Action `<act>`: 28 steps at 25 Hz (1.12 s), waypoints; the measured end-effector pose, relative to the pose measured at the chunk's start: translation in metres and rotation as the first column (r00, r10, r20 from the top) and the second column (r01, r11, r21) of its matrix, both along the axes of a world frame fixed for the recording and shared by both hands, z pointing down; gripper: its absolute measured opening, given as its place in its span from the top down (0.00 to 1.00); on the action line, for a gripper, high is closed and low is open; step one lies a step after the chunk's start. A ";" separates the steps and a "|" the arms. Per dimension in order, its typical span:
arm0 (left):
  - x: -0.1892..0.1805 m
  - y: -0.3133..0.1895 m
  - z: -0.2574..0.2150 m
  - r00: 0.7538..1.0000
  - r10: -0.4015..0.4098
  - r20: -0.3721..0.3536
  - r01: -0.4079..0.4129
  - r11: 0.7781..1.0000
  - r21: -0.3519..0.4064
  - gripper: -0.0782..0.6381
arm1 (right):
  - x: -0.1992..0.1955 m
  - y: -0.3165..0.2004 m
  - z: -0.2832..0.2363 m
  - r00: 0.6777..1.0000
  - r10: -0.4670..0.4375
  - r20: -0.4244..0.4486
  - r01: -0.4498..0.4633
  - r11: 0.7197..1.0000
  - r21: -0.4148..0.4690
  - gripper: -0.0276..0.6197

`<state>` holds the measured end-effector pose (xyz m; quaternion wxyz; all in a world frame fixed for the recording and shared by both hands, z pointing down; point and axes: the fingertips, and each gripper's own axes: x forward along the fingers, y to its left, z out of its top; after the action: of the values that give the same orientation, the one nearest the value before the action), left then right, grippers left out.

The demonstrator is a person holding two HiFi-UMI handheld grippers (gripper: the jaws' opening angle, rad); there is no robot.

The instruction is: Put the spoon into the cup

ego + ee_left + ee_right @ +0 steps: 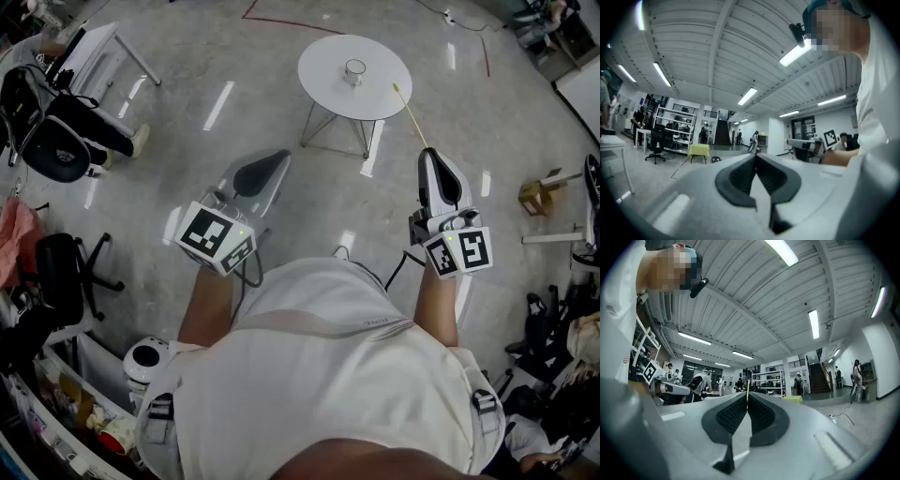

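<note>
A small white cup [353, 71] stands near the middle of a round white table [328, 56] on the floor ahead of me. My right gripper [430, 156] is shut on the end of a thin yellowish spoon [410, 114], whose long handle slants up and left so its far tip hangs over the table's right edge. In the right gripper view the spoon [747, 397] shows as a thin sliver between the closed pads. My left gripper [270, 161] is shut with nothing in it and is held left of the table, well short of it.
A black backpack [58, 141] and a white bench [98, 52] are at the far left, a black office chair [66, 272] below them. A cardboard box [536, 195] lies at the right. Red tape lines [281, 19] mark the grey floor behind the table.
</note>
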<state>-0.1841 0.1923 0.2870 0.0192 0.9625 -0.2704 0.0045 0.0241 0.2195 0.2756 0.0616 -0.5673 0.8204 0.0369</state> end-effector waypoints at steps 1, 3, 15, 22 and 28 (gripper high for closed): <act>0.001 0.000 -0.001 1.000 0.000 0.001 0.000 1.000 0.000 0.89 | 0.001 0.000 -0.001 1.000 0.000 -0.001 0.000 1.000 -0.002 0.94; 0.004 0.000 -0.003 1.000 -0.002 0.000 0.002 1.000 0.000 0.89 | 0.004 -0.001 -0.001 1.000 -0.002 -0.002 0.002 1.000 -0.005 0.94; -0.003 0.001 -0.003 1.000 -0.013 -0.016 0.013 1.000 -0.014 0.89 | -0.003 -0.003 0.002 0.999 -0.023 -0.023 0.022 0.999 -0.028 0.94; 0.007 -0.007 0.003 1.000 -0.018 -0.019 0.017 0.999 -0.030 0.89 | 0.015 -0.007 0.007 1.000 -0.009 -0.008 0.009 0.999 -0.041 0.94; 0.059 -0.021 0.008 1.000 -0.013 -0.012 0.012 0.999 -0.036 0.89 | 0.064 -0.019 0.012 1.000 -0.023 -0.003 0.023 0.999 -0.041 0.94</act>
<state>-0.1247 0.1717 0.2951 0.0382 0.9603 -0.2762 0.0032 0.0883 0.2005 0.2874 0.0491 -0.5587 0.8276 0.0204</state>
